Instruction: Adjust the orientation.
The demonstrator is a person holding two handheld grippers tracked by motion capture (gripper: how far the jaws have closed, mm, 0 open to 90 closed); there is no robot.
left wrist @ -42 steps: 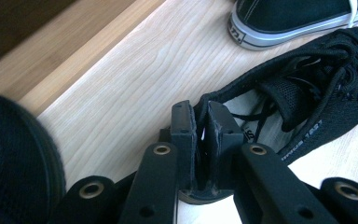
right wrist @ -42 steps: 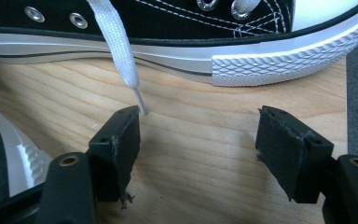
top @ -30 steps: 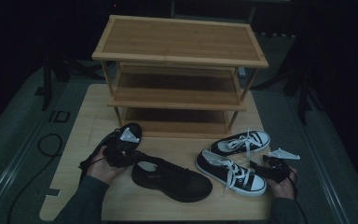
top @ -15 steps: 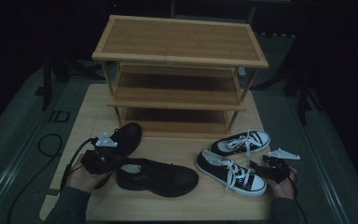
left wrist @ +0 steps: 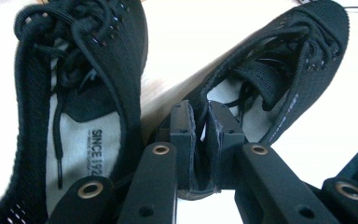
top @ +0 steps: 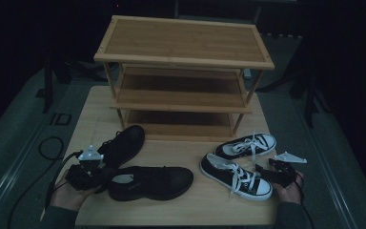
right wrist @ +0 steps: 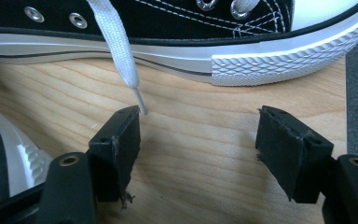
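Near black shoe (top: 150, 182) lies on its side-to-side line along the front edge of the table (top: 90, 107), toe toward the middle, heel at the front left corner. Left gripper (top: 86, 168) is clamped on its heel collar; in the left gripper view the jaws pinch the black mesh rim (left wrist: 200, 140) tight between the pads. Second black shoe (top: 124, 144) sits just behind it, angled toward the shoe rack (top: 183, 71), heels near each other. Two black-and-white sneakers (top: 238, 174) lie toward the front right corner, one behind the other. Right gripper (top: 279, 172) rests by the near sneaker's toe, jaws spread wide over bare wood, a white lace tip (right wrist: 140, 105) beside one pad, nothing held.
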